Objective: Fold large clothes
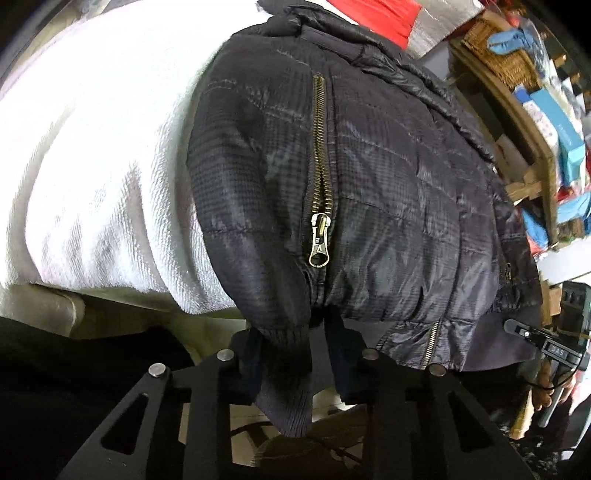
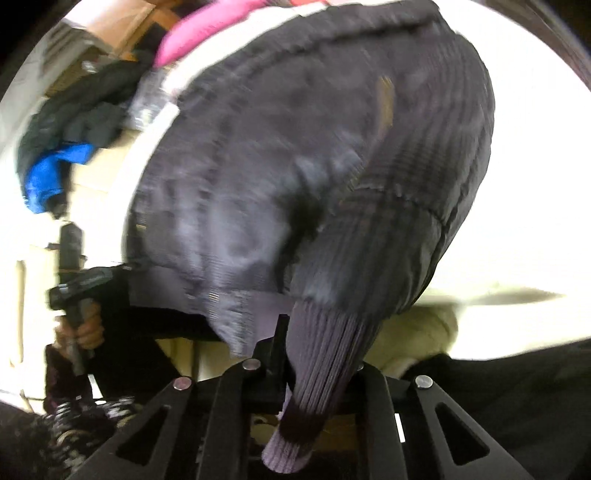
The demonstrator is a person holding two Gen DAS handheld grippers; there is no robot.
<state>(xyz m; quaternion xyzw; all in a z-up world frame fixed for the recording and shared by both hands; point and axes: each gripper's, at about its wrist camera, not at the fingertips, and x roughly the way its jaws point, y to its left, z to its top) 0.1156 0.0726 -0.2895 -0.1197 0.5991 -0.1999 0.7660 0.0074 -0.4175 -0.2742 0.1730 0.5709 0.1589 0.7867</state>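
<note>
Between the two fingers of the left tool (image 1: 293, 354), in the left wrist view, hangs a ribbed knit cuff (image 1: 286, 384) of the dark quilted jacket (image 1: 369, 192). The fingers stand on either side of the cuff with the knit bunched between them; whether the pads press on it cannot be told. Ahead of this tool the jacket lies spread on a white towel-like cover (image 1: 92, 166), one sleeve folded over the body. A brass zipper (image 1: 320, 177) runs straight away from the tool, its pull just beyond the fingertips. To the tool's right, at the jacket's lower edge, the right tool (image 1: 546, 345) shows with a hand (image 1: 550, 391) around its handle. Beyond that, cluttered wooden shelves (image 1: 532, 122) hold boxes and blue things.

In the right wrist view, blurred by motion, the right tool (image 2: 314, 354) has its fingers drawn close together on the other ribbed cuff (image 2: 314, 387), which hangs down between them toward the camera. The jacket (image 2: 295, 166) rises ahead of this tool over the same white cover (image 2: 528, 184). To the tool's left, the left tool (image 2: 79, 284) sits at the jacket's edge, a hand (image 2: 83, 328) gripping its handle. Farther left lies a heap of dark and blue clothes (image 2: 59, 147), and a pink thing (image 2: 199, 33) shows beyond the jacket's far side.
</note>
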